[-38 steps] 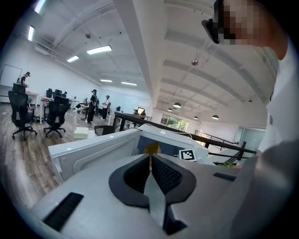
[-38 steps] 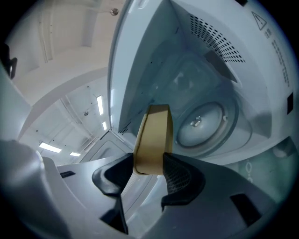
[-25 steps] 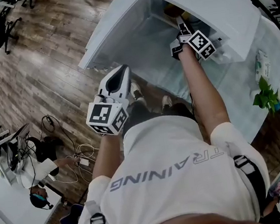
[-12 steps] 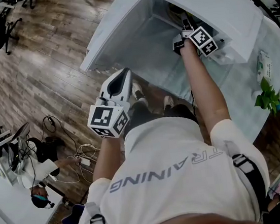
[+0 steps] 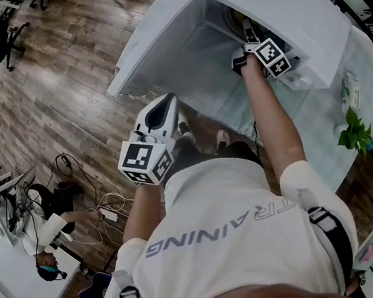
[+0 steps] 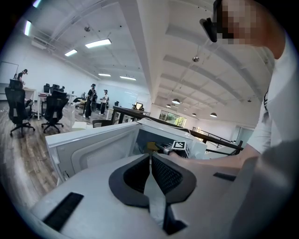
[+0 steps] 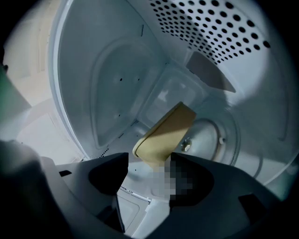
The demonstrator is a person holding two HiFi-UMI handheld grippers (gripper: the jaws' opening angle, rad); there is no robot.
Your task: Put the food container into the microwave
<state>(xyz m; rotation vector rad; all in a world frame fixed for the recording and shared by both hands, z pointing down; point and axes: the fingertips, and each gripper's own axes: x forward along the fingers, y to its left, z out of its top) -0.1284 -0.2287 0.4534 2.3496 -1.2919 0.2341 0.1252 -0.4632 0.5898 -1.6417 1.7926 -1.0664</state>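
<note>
Yellow container (image 7: 166,135) sits inside the white microwave (image 7: 88,88), its near end between the jaws of the right gripper (image 7: 149,162). Those jaws have just been opening and now stand apart, the left pad clear of the container. Left gripper (image 6: 150,163), jaws closed together on nothing, hangs on the near side of the open door (image 5: 153,47).

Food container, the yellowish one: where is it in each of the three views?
Head view: food container, upper right, just inside the microwave.
Left gripper view: small, centre, in the microwave's opening.
Right gripper view: lower centre, tilted, inside the microwave.
Shared landmark: the microwave.
</note>
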